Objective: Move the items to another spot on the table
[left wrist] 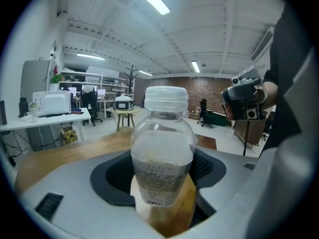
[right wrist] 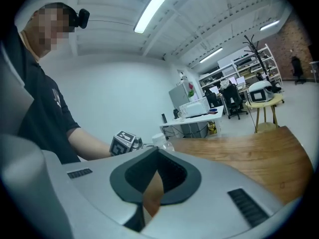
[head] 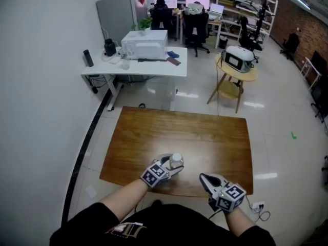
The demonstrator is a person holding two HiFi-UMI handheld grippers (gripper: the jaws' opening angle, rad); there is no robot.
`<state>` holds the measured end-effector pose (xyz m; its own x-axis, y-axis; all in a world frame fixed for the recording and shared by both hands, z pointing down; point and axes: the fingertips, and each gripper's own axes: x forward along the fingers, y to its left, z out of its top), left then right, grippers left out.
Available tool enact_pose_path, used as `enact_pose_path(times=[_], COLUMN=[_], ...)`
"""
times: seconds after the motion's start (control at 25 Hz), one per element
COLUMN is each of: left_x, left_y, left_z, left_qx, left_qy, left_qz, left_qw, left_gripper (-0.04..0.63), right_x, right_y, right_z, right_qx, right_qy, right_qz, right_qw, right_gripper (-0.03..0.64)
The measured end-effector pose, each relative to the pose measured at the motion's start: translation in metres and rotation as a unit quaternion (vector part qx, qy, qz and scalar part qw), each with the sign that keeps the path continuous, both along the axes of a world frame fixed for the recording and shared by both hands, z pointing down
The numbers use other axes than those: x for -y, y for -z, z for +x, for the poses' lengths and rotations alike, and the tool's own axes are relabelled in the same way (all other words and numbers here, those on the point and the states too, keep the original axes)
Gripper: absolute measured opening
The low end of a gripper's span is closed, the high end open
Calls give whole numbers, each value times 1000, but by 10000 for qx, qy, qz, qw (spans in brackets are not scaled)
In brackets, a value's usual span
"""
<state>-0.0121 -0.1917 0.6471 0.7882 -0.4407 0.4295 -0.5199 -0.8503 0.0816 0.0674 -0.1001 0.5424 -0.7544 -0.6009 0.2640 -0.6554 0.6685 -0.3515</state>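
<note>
A clear plastic bottle (head: 176,160) with a white cap stands upright near the front edge of the brown wooden table (head: 205,132). My left gripper (head: 173,166) is closed round it, and in the left gripper view the dark pads (left wrist: 115,176) press on both sides of the bottle (left wrist: 162,158). My right gripper (head: 204,178) hovers at the table's front edge, to the right of the bottle, its jaws together with nothing between them (right wrist: 157,151). The right gripper view also shows the bottle's cap (right wrist: 160,142) beside the left gripper's marker cube (right wrist: 123,142).
Beyond the table are a white desk (head: 154,65) with a white appliance, a round wooden stand (head: 238,76) carrying a small appliance, and office chairs (head: 197,29). A power strip and cable (head: 257,207) lie on the floor at the right.
</note>
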Motion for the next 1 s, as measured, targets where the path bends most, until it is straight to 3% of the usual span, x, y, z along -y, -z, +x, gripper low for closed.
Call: enact_pose_path(times=[0.36, 0.52, 0.76, 1.0], left_x=[-91, -106, -110, -112], left_y=[-15, -43, -83, -92], left_z=[23, 27, 12, 12], left_qx=[84, 253, 461, 288], left_qy=[244, 3, -473, -701], left_qz=[-172, -251, -247, -233], left_qw=[9995, 9994, 9975, 9969], left_gripper=[296, 296, 297, 306], right_x=[-82, -100, -109, -108], right_y=[2, 2, -2, -6], right_z=[38, 39, 40, 28], right_qx=[32, -151, -287, -317], right_qy=[479, 468, -40, -176], right_qz=[-196, -120, -169, -308], right_qw=[9987, 9987, 9994, 9989], right_gripper=[-13, -14, -13, -13])
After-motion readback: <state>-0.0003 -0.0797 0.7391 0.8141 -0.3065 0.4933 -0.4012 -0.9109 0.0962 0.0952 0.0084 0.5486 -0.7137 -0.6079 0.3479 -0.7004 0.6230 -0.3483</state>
